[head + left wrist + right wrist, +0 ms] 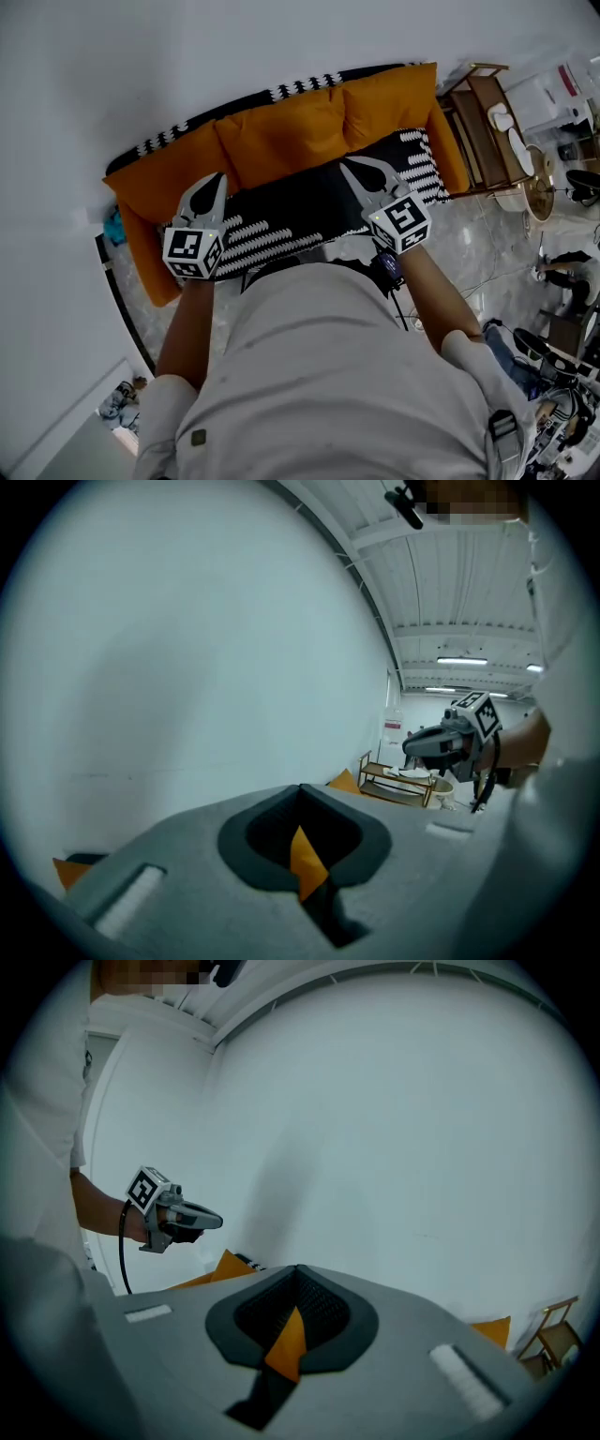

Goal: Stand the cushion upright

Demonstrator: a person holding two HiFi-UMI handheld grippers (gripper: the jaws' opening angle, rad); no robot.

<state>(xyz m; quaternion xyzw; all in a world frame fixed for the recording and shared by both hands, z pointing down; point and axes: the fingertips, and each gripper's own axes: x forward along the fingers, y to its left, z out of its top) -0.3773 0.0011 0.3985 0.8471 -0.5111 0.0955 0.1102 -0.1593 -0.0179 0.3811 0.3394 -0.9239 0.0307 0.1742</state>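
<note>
left gripper [221, 176] closed, empty | right gripper [345, 164] closed, empty | plump orange cushion [281, 136] on sofa [449, 150]

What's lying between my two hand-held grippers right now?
In the head view, the black-and-white patterned throw on the sofa fills the stretch between the left hand-held gripper and the right hand-held gripper; the middle orange cushion stands just behind it.

The left forearm [187, 323] and right forearm [431, 295] reach forward, well apart. The left gripper [218, 180] and right gripper [349, 166] point ahead and slightly downward, each with its 2 jaws closed tip to tip, holding nothing.
</note>
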